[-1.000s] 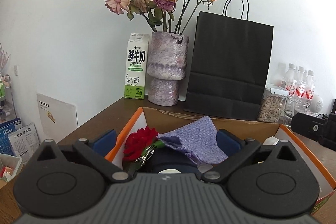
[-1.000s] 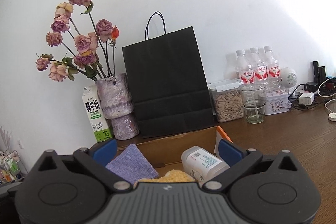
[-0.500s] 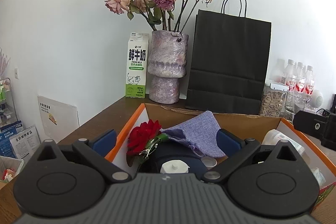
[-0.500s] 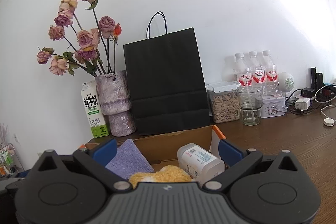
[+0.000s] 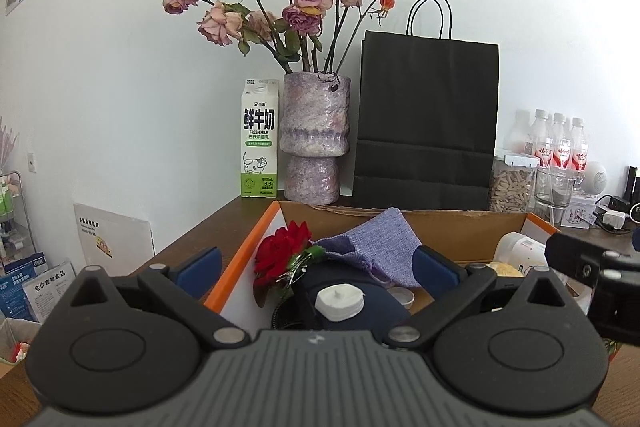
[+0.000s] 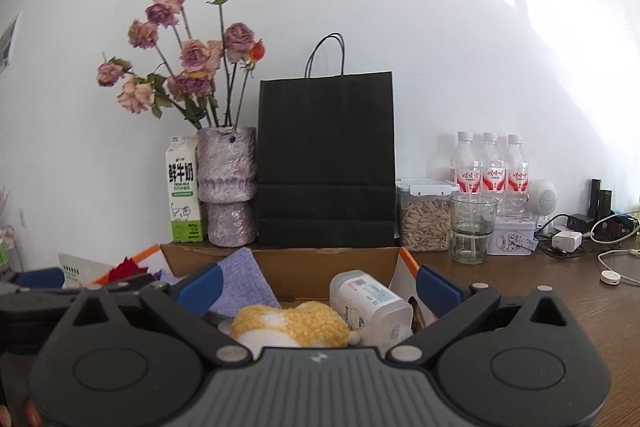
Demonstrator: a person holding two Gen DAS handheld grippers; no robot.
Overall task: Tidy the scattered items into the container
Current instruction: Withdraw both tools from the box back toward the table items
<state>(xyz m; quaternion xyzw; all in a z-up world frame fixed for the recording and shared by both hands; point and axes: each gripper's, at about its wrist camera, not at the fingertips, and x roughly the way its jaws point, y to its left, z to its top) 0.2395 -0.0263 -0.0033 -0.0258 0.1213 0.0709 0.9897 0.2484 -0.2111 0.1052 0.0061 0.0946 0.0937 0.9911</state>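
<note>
Left wrist view. Left gripper [image 5: 318, 269]: blue fingers [image 5: 199, 265] spread wide, nothing between them. Milk carton [image 5: 259, 139] at 11 o'clock, against the wall; vase [image 5: 314, 137] of dried roses touching distance to its right; black bag [image 5: 427, 123] at 1 o'clock. Box [image 5: 248, 253], orange-edged cardboard, sits on the table [image 5: 192, 241] directly ahead at 12 o'clock. Inside it, left to right: red rose [image 5: 282, 253] by the left wall, purple cloth [image 5: 374, 243] draped toward the back, a dark round object under it with a white cap [image 5: 340, 303] on top. The other gripper's body intrudes at 3 o'clock.

Right wrist view. Right gripper [image 6: 318, 285]: fingers [image 6: 438, 289] spread wide, gripping nothing. Box interior at 12 o'clock, left to right: cloth, yellow plush [image 6: 290, 321] nearest the camera, white bottle [image 6: 370, 303] lying on its side, touching the plush and near the right wall. Behind the box, right of the bag: seed jar [image 6: 424, 219], glass [image 6: 472, 233], three water bottles [image 6: 494, 171], speaker [image 6: 543, 201]. Cables [image 6: 612, 267] at 3 o'clock on the table.
</note>
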